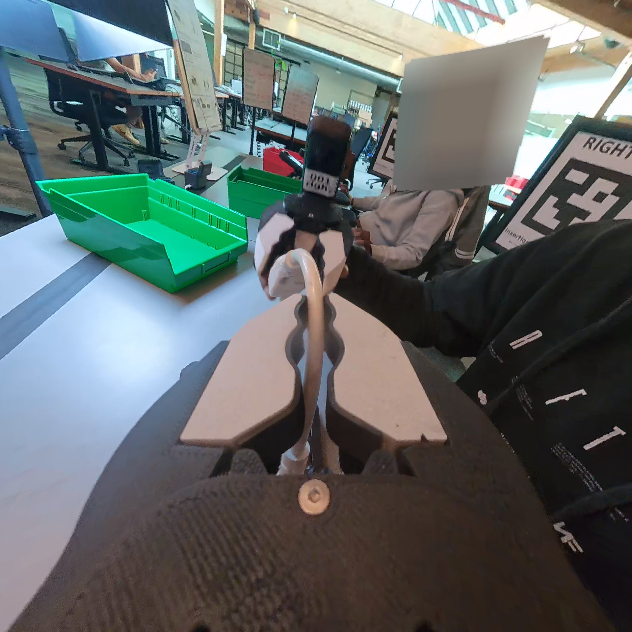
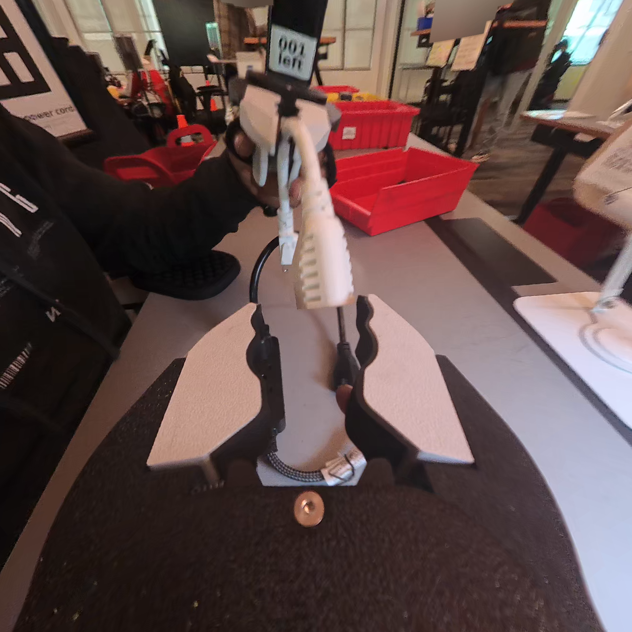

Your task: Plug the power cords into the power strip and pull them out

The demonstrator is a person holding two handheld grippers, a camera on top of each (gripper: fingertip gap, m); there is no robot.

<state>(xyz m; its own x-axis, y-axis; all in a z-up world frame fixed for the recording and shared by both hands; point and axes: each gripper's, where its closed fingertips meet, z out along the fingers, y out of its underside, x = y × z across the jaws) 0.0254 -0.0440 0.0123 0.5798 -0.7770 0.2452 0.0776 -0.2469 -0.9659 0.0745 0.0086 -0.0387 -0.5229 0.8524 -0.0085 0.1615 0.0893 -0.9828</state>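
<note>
Left gripper [image 1: 313, 314] around white cord [image 1: 316, 342]

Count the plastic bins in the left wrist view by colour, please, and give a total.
Green: 2, the near green bin and the far green bin
Red: 1, the red bin behind them
Total: 3

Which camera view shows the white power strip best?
The right wrist view: the white power strip hangs lengthwise below the left gripper, its slotted side visible, though blurred. The left wrist view shows only a white cord between its fingers and a white end beyond them.
</note>
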